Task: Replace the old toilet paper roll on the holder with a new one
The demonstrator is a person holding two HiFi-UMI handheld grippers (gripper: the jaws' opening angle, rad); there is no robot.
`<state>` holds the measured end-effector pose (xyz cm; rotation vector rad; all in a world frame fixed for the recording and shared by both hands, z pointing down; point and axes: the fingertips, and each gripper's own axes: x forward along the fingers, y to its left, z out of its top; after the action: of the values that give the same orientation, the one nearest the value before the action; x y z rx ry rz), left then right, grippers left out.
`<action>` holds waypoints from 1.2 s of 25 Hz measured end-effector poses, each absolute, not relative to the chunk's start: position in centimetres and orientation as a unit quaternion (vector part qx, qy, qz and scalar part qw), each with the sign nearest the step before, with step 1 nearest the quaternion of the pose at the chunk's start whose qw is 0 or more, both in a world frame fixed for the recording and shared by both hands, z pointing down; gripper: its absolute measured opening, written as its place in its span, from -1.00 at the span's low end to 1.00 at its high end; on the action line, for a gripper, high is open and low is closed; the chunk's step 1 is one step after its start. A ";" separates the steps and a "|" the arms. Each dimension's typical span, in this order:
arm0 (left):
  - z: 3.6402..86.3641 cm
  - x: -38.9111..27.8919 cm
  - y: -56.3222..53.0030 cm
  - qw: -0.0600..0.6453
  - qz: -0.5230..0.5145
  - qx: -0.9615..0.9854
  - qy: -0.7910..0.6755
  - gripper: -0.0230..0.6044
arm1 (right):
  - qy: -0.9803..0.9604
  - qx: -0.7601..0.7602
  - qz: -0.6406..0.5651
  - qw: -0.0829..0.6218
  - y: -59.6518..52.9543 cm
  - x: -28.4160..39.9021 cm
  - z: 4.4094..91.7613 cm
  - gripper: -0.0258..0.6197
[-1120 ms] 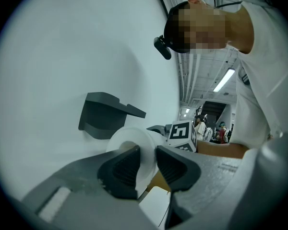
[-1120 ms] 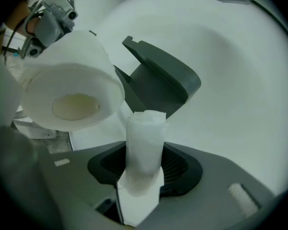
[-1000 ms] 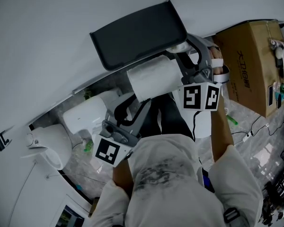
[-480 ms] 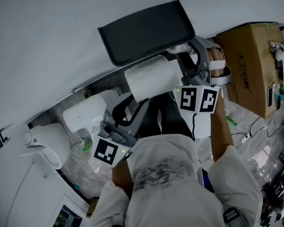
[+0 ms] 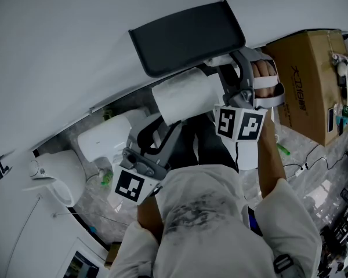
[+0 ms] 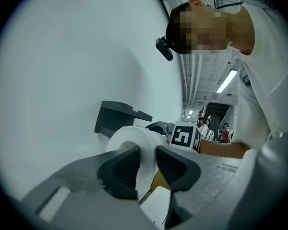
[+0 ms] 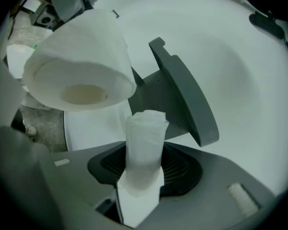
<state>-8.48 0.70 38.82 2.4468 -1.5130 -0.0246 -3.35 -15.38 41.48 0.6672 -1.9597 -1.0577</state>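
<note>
- White wall [image 5: 64, 33] bears a grey holder [image 5: 188, 33].
- Left gripper [image 6: 147, 166] clamps the new roll [image 6: 145, 137]; right gripper [image 7: 144, 166] pinches the squashed old roll [image 7: 144, 133].
- Mounting step, I judge: the new core must slide onto the holder.

Left tool [image 6: 148, 161] grips the new roll [image 5: 185, 94], right tool [image 7: 144, 170] pinches the old roll [image 7: 145, 138]

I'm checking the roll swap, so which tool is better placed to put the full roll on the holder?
Left. The left tool grips the full roll by its wall, close to the holder. The right tool is busy, shut on the flattened old roll.
</note>
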 end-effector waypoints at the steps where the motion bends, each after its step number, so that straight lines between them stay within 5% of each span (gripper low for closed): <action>1: 38.8 -8.5 0.7 0.132 -0.009 0.843 -0.522 -0.53 | -0.771 0.263 -0.421 0.399 -15.3 -3.4 41.4 -0.32; 30: 38.0 -11.2 3.8 0.124 -0.020 0.833 -0.538 -0.53 | -0.735 0.247 -0.481 0.410 -12.0 -7.1 40.5 -0.31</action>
<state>-11.20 3.83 38.05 2.4292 -1.5691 -0.0592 -7.11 -12.03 40.54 0.6209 -1.8495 -1.2107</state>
